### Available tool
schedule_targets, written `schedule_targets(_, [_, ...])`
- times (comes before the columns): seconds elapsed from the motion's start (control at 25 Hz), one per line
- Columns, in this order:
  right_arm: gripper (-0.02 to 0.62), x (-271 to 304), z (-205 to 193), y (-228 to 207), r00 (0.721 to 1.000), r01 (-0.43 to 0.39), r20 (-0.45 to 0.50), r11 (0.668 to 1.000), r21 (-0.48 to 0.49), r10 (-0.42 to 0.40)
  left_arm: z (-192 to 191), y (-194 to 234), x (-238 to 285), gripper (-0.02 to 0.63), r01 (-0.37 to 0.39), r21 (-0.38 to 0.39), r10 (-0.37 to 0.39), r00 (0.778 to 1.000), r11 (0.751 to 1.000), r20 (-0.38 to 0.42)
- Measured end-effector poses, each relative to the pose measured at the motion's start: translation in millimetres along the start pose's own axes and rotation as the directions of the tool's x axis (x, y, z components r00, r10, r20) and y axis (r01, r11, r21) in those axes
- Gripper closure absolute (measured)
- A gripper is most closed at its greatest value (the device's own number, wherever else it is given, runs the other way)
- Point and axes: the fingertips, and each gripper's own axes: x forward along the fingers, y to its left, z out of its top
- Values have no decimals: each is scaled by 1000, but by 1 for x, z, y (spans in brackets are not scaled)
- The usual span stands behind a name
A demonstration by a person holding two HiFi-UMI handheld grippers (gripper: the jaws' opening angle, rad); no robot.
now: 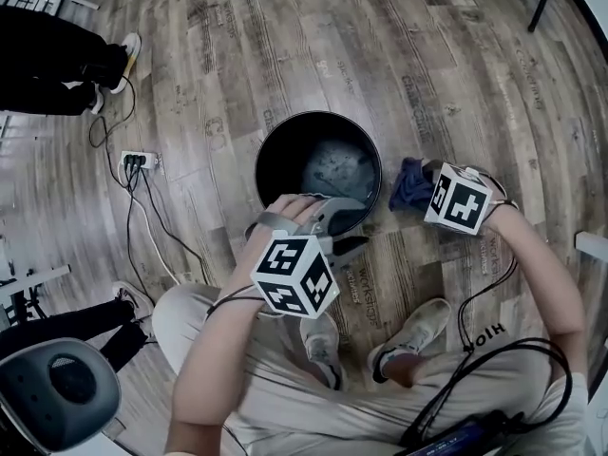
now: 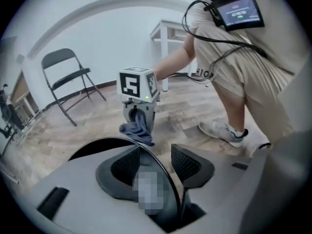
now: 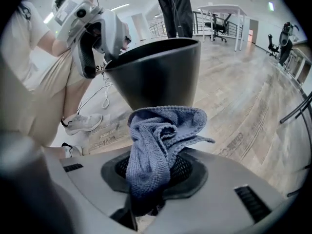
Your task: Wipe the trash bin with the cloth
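Blue cloth [image 3: 155,135] sits bunched in the right gripper [image 3: 155,174], whose jaws are clamped on it, just beside the black bin [image 1: 280,160] on the wood floor [image 1: 456,65]. Left gripper [image 2: 155,165] stands wide, its jaws astride the bin's near rim without pressing it.

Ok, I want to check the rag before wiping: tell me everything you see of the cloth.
The cloth is a blue-grey, knitted-looking rag, crumpled into folds. The right gripper is shut on one bunched end; the rest bulges loose beyond the jaws. It is held beside the black bin; whether they touch is unclear.
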Motion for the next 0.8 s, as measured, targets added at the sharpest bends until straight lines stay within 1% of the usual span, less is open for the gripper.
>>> schedule_targets(0.04, [480, -6, 6, 2, 1000, 5, 3, 1000, -15, -5, 2, 6, 4, 410, -36, -18, 36, 999, 999, -4])
schedule_targets(0.08, [480, -12, 10, 3, 1000, 11, 7, 1000, -28, -10, 1, 9, 11, 410, -62, -26, 61, 998, 998, -28])
schedule_targets(0.2, [480, -28, 22, 7, 999, 18, 33, 999, -42, -16, -12, 10, 29, 411, -92, -36, 87, 990, 995, -114])
schedule_targets(0.24, [480, -32, 26, 8, 999, 16, 42, 999, -42, -14, -14, 9, 32, 411, -89, -52, 83, 989, 995, -123])
schedule_targets(0.28, [480, -36, 32, 8, 999, 14, 51, 999, -42, -12, -16, 7, 33, 425, -82, -68, 73, 990, 994, -123])
schedule_targets(0.36, [480, -41, 43, 5, 998, 19, 67, 999, -43, -16, -18, 4, 33, 491, -66, -83, 56, 992, 994, -117])
schedule_targets(0.44, [480, -41, 53, -1, 996, 38, 76, 998, -46, -34, -19, 2, 33, 495, -63, -80, 54, 992, 995, -115])
schedule_targets(0.56, [480, -37, 60, -9, 996, 63, 66, 996, -68, -58, -20, 0, 33, 499, -60, -65, 53, 992, 996, -114])
schedule_targets(0.72, [480, -21, 62, -7, 999, 31, 32, 995, -98, -28, -23, -5, 31, 500, -27, -4, 26, 992, 1000, -123])
schedule_targets(0.8, [480, -10, 58, -8, 1000, 18, 1, 993, -115, -18, -24, -6, 30, 500, -16, 10, 17, 992, 1000, -125])
